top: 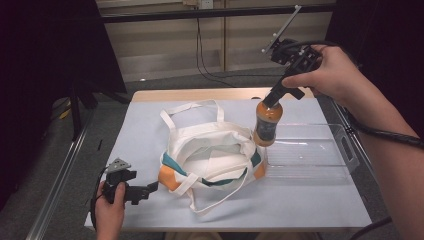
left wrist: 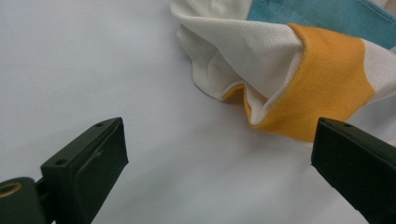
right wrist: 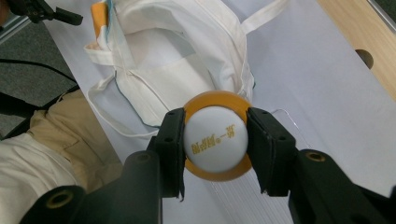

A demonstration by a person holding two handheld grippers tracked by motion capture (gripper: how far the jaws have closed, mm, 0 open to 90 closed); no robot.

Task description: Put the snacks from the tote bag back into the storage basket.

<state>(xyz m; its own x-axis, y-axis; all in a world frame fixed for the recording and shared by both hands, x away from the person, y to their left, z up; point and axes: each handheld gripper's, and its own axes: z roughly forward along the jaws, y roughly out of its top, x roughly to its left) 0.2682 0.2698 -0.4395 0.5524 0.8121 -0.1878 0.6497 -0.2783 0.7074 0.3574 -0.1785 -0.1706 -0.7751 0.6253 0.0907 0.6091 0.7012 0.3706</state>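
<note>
My right gripper (top: 272, 100) is shut on the white cap of an orange drink bottle (top: 267, 124), which hangs upright in the air by the right rim of the bag, over the left end of a clear tray (top: 330, 152). From above, in the right gripper view, the white cap (right wrist: 215, 137) sits clamped between the two jaws of my right gripper (right wrist: 215, 140). A white cloth tote bag (top: 212, 155) with orange and teal corners lies open at mid table. My left gripper (top: 150, 188) rests low at the front left, open, pointing at the bag's orange corner (left wrist: 322, 88); nothing lies between the jaws of my left gripper (left wrist: 219, 154).
The table is covered with a white sheet (top: 145, 130). A strip of bare wood (top: 200, 94) with a hole runs along the far edge. The bag's loose handles (top: 192, 107) spread toward the back and front. Dark panels stand at both back corners.
</note>
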